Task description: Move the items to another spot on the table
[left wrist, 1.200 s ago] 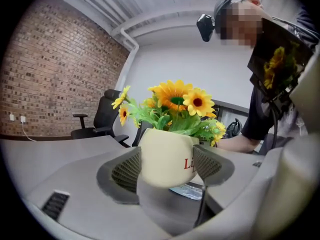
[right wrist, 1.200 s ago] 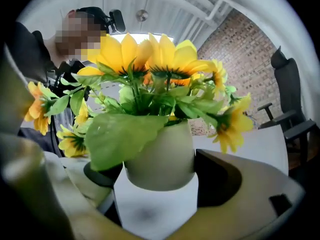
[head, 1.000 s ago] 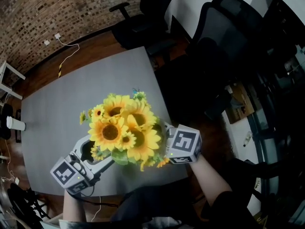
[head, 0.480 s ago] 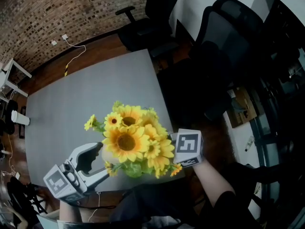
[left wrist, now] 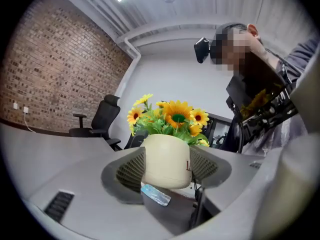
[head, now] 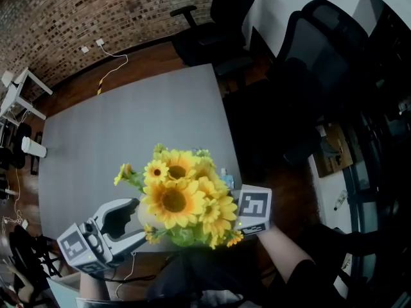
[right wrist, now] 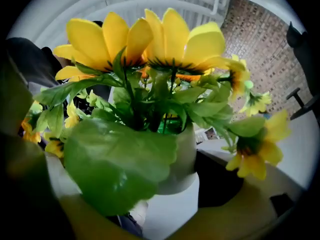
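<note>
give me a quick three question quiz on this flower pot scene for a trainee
1. What stands between the left gripper's jaws?
2. True or false: the paper cup stands right beside the sunflowers.
3. In the head view, the wall beyond the table is: A brick, B glass, C tile.

Key
1. The cream pot; the jaws have just been closing and their pads press its sides.
2. False: it is far off, near the table's left edge in the head view.
3. A
</note>
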`<state>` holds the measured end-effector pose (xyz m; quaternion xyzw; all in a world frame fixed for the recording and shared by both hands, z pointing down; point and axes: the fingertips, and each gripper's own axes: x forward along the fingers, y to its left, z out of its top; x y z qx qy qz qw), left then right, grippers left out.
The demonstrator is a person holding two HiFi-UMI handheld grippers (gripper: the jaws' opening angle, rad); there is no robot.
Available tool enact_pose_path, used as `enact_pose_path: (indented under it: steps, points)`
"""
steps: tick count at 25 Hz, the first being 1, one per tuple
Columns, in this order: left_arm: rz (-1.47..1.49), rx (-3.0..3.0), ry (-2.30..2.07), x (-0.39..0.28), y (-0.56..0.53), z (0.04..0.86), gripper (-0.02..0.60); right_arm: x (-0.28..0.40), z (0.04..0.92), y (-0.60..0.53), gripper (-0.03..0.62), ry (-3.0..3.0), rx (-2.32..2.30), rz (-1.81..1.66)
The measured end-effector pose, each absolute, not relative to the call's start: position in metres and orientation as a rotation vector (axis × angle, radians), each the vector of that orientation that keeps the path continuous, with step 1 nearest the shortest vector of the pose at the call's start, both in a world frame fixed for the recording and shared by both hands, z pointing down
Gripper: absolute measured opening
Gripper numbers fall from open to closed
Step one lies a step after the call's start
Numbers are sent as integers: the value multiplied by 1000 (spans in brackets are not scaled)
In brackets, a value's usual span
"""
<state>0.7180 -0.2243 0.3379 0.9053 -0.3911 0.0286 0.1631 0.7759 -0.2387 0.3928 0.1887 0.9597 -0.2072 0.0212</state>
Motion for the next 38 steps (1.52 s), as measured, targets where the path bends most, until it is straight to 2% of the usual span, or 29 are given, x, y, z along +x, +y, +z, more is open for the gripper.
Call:
enact_pose_path:
  steps: [4, 12, 13, 15, 18, 20, 26, 32, 34, 38]
  points:
    - [6, 2615, -1094, 715, -227, 322, 276, 778, 397, -237, 474, 2917, 598, -582]
    - [76, 2663, -1141, 738, -243, 300, 278, 776, 353, -251, 469, 2955, 486, -485]
    - [92, 2674, -1153, 739, -244, 298, 283, 775, 351, -251, 469, 2959, 493, -471]
    - [101, 2681, -1165, 738, -244, 296, 334, 774, 348, -248, 469, 2970, 524, -448]
    - [140, 2672, -1175, 733, -239, 300, 334, 770, 347, -241, 469, 2998, 588, -417]
    - [181, 2657, -1156, 727, -234, 308, 383, 767, 348, -235, 469, 3019, 636, -395]
    - [34, 2601, -970, 714, -214, 318, 426, 749, 350, -212, 469, 3081, 793, -341]
    - [25, 2673, -787, 652, -175, 341, 492, 677, 355, -167, 469, 3191, 919, -293]
    - [20, 2690, -756, 638, -168, 348, 492, 659, 354, -162, 469, 3197, 889, -315]
    - [32, 2704, -706, 651, -171, 356, 492, 662, 360, -166, 468, 3269, 850, -315]
